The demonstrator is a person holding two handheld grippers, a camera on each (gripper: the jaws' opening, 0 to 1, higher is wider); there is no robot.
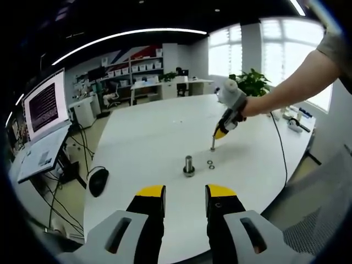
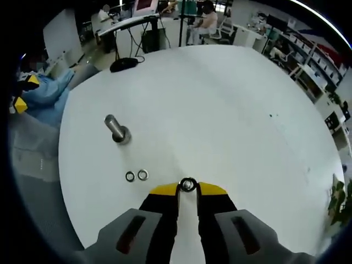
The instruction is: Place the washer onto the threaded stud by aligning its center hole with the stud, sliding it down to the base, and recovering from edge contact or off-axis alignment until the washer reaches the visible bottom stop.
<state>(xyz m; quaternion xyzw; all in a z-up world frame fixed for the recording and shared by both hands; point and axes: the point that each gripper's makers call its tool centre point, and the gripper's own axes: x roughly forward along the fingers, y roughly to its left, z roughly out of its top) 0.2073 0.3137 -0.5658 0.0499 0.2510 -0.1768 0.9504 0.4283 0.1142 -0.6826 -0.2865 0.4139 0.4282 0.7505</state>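
Right gripper (image 2: 187, 186) pinches a washer (image 2: 188, 185); left gripper (image 1: 185, 193) hangs released; success likely means centring its hole over the stud (image 2: 115, 128).

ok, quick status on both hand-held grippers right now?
Left hand-held gripper: open, holding nothing, back from the stud.
Right hand-held gripper: shut on a washer at its tips, above the table.

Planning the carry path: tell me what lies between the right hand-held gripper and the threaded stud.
In the right gripper view, two loose washers lie on the white table between the right hand-held gripper, shut on a washer, and the threaded stud; otherwise bare.
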